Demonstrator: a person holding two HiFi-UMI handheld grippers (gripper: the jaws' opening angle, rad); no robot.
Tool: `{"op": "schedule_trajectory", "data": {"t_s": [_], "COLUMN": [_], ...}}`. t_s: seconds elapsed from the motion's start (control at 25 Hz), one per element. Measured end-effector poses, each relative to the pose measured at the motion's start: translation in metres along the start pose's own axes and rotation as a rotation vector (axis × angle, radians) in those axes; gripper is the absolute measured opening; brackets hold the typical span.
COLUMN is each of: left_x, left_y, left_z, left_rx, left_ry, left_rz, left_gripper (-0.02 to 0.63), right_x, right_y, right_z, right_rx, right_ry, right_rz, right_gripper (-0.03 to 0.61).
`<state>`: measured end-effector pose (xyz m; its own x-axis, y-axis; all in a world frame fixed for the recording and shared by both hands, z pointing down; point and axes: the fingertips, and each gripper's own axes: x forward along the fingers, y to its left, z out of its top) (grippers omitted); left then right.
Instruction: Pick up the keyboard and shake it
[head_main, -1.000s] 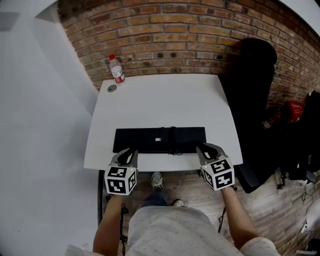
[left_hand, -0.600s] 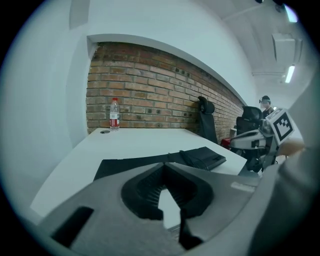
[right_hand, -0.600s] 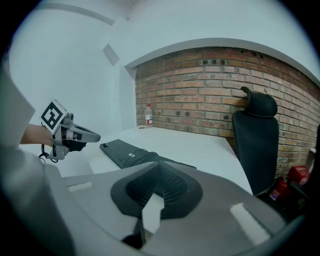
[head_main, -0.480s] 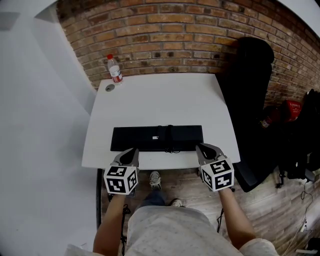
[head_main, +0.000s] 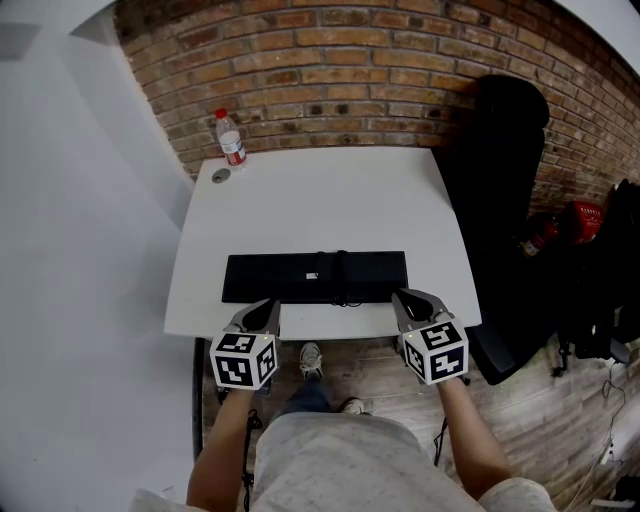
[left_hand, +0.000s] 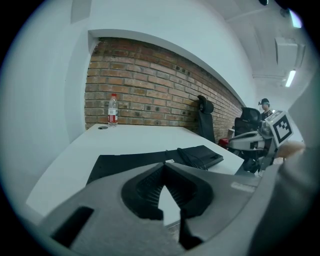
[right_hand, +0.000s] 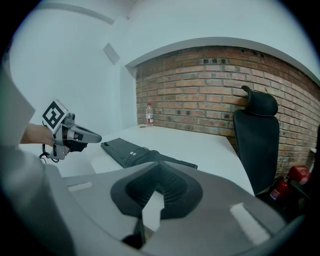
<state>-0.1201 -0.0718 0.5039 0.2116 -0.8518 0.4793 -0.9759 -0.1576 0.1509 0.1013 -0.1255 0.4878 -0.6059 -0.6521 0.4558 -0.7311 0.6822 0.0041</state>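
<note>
Keyboard: lay flat on the table near its front edge — possibly underside up.
Left gripper: jaws were together, empty, just short of the keyboard's left end.
Right gripper: closed too, empty — by its right end.

From my head I look steeply down; cameras on my left claw and right claw skim the same tabletop ahead, low.

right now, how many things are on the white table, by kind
black keyboard: 1
plastic bottle: 1
small round grey disc beside the bottle: 1
total on the table: 3
</note>
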Motion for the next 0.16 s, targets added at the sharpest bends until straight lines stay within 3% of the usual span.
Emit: {"op": "schedule_trajectory", "data": {"t_s": [0.16], "left_x": [0.0009], "left_y": [-0.0011], "left_z": [-0.0031], "left_rx": [-0.001], "left_ry": [0.007], "left_rz": [-0.004], "left_gripper": [-0.008], "right_x": [0.0004], "right_y": [0.001], "right_z": [-0.0022], "right_rx": [-0.003], "right_ry": [0.003], "right_rz": [0.001], "right_gripper": [0.009]}}
